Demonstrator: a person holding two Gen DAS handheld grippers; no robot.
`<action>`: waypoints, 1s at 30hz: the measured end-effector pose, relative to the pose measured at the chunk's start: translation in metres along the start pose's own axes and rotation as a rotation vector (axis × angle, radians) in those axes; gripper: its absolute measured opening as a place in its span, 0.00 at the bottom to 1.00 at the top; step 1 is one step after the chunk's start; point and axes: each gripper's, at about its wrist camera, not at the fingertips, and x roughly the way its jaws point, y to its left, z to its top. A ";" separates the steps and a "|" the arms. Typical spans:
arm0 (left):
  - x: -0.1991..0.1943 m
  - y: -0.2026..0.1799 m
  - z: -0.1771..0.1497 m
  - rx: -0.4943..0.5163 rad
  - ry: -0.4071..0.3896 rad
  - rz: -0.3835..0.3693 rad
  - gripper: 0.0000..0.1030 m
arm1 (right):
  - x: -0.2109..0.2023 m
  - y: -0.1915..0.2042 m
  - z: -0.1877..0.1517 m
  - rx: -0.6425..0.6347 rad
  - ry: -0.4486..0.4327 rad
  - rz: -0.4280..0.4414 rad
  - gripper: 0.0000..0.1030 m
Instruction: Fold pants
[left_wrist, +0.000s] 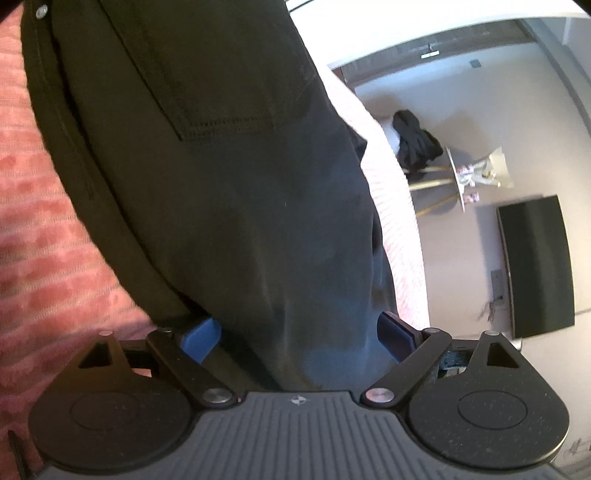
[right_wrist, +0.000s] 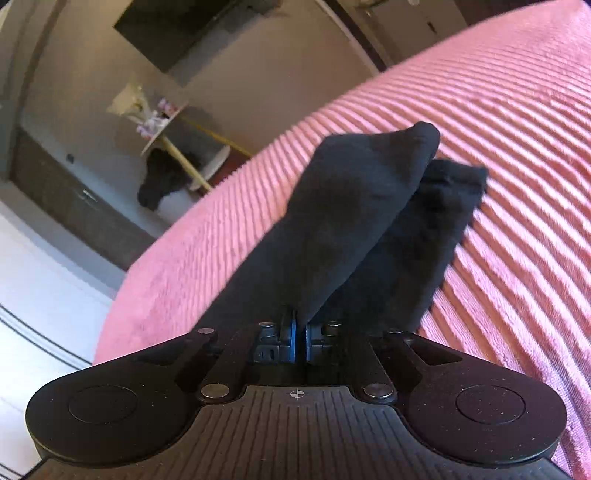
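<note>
Dark pants (left_wrist: 221, 184) lie on a pink ribbed bed cover (left_wrist: 37, 221), with a back pocket and a waistband button in the left wrist view. My left gripper (left_wrist: 299, 338) stands wide open, and a bulk of the fabric runs between its blue pads (left_wrist: 201, 339); I see no pinch. In the right wrist view a black end of the pants (right_wrist: 351, 221) rises off the bed cover (right_wrist: 498, 147) in two folded layers. My right gripper (right_wrist: 300, 332) is shut on that fabric, which comes up out of its closed jaws.
The bed's edge drops to a pale floor. Beyond it stand a small round table (left_wrist: 458, 177) (right_wrist: 177, 122) on yellow legs, a dark heap of clothing (left_wrist: 413, 140) (right_wrist: 162, 181) and a black wall screen (left_wrist: 535, 266) (right_wrist: 177, 26).
</note>
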 end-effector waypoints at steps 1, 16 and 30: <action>0.002 -0.001 0.001 0.004 -0.005 0.013 0.83 | 0.001 0.000 0.000 -0.011 0.003 -0.009 0.06; -0.006 -0.039 -0.026 0.340 -0.026 0.279 0.12 | -0.030 0.026 -0.002 -0.325 -0.130 -0.143 0.06; -0.053 -0.076 -0.021 0.485 -0.060 0.273 0.87 | -0.058 0.025 -0.007 -0.329 -0.230 -0.414 0.42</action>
